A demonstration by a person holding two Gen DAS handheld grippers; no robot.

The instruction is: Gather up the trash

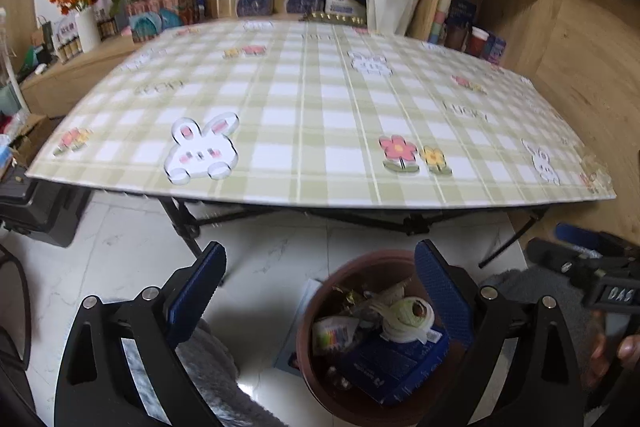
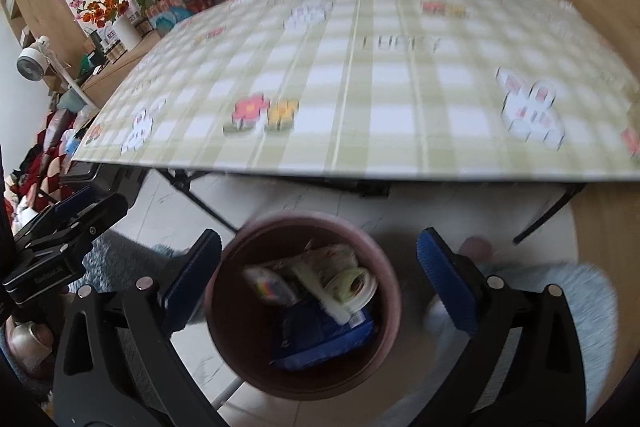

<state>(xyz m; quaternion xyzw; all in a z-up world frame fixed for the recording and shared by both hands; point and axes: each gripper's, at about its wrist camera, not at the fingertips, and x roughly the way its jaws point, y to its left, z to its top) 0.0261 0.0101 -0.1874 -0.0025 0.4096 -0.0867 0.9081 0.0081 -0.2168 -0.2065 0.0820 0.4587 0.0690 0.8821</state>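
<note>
Bench (image 1: pixel 320 115): fills the upper half of both views, checked cloth with rabbit and flower prints. I see no trash left on its top. Far right corner in the left wrist view shows something clear and crumpled-looking; too smeared to name.

Bin (image 2: pixel 304 307): round, brown, on the white floor below the near bench edge, lower centre of both views. Trash (image 1: pixel 404 315) inside: a blue box, a white-and-green wrapper, a few smaller scraps.

Right hand-held gripper (image 2: pixel 320 279): fingers spread wide directly over the bin mouth, nothing between them. Judged: drop made, trash now in the bin.

Left hand-held gripper (image 1: pixel 320 291): also spread, empty, hanging above the floor at the bin's left rim.

Step in hand, as I read it: clear the right hand-held gripper from the bin. Do it well by lifting straight up with fingers kept apart so nothing inside is snagged or the rim tipped, then sweep the bench once more for leftovers.

Hard to make out: the right wrist view is motion-blurred, so small scraps in the bin cannot be told apart. The bin's near wall is cut by my fingers. A flat sheet (image 1: pixel 298 327) lies on the floor against the bin's left side, mostly hidden; trash or not, cannot say. Fluffy grey-blue fabric sits at the lower edges, unclear.
</note>
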